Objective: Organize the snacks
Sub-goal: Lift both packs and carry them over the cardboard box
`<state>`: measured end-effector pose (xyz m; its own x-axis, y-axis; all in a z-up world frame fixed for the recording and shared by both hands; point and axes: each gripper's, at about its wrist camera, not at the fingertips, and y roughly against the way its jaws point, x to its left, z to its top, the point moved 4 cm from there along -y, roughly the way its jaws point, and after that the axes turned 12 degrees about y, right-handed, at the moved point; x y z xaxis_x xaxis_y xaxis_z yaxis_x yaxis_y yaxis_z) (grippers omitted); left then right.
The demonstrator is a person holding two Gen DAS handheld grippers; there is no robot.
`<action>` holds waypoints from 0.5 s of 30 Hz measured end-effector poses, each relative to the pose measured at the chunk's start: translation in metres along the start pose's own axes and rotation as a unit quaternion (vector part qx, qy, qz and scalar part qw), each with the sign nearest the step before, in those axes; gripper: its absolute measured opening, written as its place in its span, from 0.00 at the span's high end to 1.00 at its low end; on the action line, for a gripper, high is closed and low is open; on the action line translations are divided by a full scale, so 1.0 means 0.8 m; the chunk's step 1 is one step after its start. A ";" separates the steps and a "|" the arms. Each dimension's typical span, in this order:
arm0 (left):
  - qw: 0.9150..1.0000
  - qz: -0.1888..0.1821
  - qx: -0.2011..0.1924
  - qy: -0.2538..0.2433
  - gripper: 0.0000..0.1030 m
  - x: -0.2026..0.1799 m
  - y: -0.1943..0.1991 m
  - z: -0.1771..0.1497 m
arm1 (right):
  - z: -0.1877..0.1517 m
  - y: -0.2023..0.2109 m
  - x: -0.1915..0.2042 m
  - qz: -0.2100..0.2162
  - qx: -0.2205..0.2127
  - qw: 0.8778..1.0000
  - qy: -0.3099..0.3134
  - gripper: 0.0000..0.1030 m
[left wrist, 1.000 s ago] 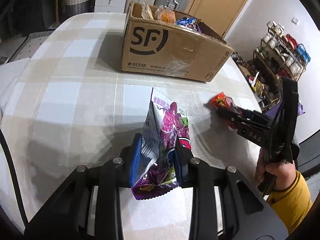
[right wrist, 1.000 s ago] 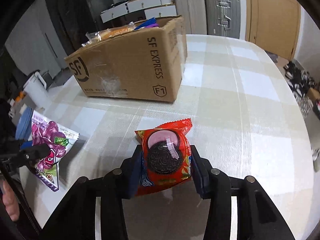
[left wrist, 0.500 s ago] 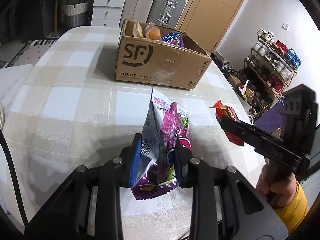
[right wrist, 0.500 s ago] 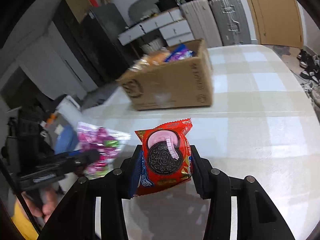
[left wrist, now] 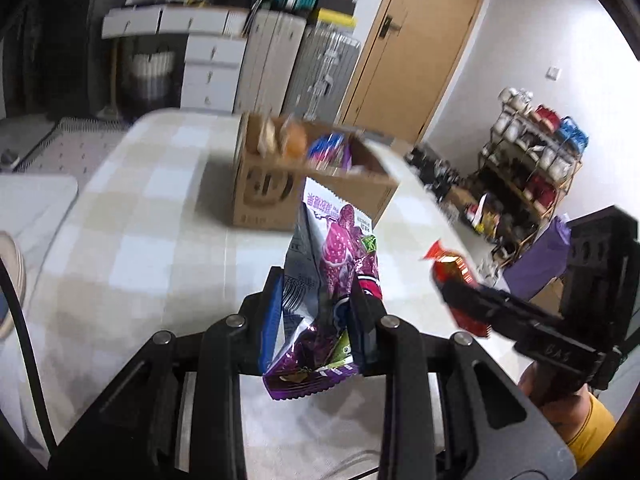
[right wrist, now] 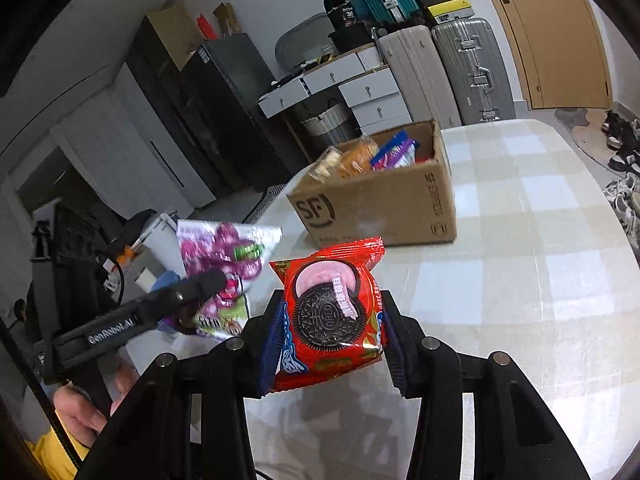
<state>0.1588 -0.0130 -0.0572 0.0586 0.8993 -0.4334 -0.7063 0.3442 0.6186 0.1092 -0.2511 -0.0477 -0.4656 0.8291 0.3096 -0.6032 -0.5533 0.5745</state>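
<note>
My left gripper (left wrist: 316, 312) is shut on a purple grape snack bag (left wrist: 334, 276), held upright above the checked tablecloth (left wrist: 132, 240). My right gripper (right wrist: 330, 332) is shut on a red Oreo packet (right wrist: 330, 312), also lifted off the table. An open SF cardboard box (right wrist: 384, 204) with several snacks inside stands further back on the table; it also shows, blurred, as the box (left wrist: 280, 196) in the left wrist view. The Oreo packet (left wrist: 448, 272) appears at the right of the left wrist view, and the grape bag (right wrist: 224, 256) at the left of the right wrist view.
Suitcases (right wrist: 468, 64) and white drawers (right wrist: 368, 92) stand behind the table, with a wooden door (left wrist: 408, 48) beside them. A shoe rack (left wrist: 532, 164) is off the table's right side. A person's hand in a yellow sleeve (left wrist: 584, 424) holds the right gripper.
Both grippers have risen with their packets, which now hang well above the tablecloth. The views tilt up, so the box looks smaller and further off.
</note>
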 end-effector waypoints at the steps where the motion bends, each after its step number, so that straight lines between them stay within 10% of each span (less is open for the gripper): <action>1: 1.000 -0.003 -0.006 -0.004 0.75 -0.006 0.004 0.007 | 0.007 0.004 0.001 -0.002 -0.004 1.000 0.000 0.57; 15: 0.999 -0.005 -0.030 -0.021 0.75 -0.053 0.009 0.085 | 0.134 0.027 -0.007 -0.006 -0.061 0.998 0.004 0.57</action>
<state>0.1993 -0.0299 0.0105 0.0938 0.9068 -0.4111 -0.7471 0.3370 0.5730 0.1678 -0.2588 0.0441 -0.4628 0.8350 0.2977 -0.6826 -0.5499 0.4813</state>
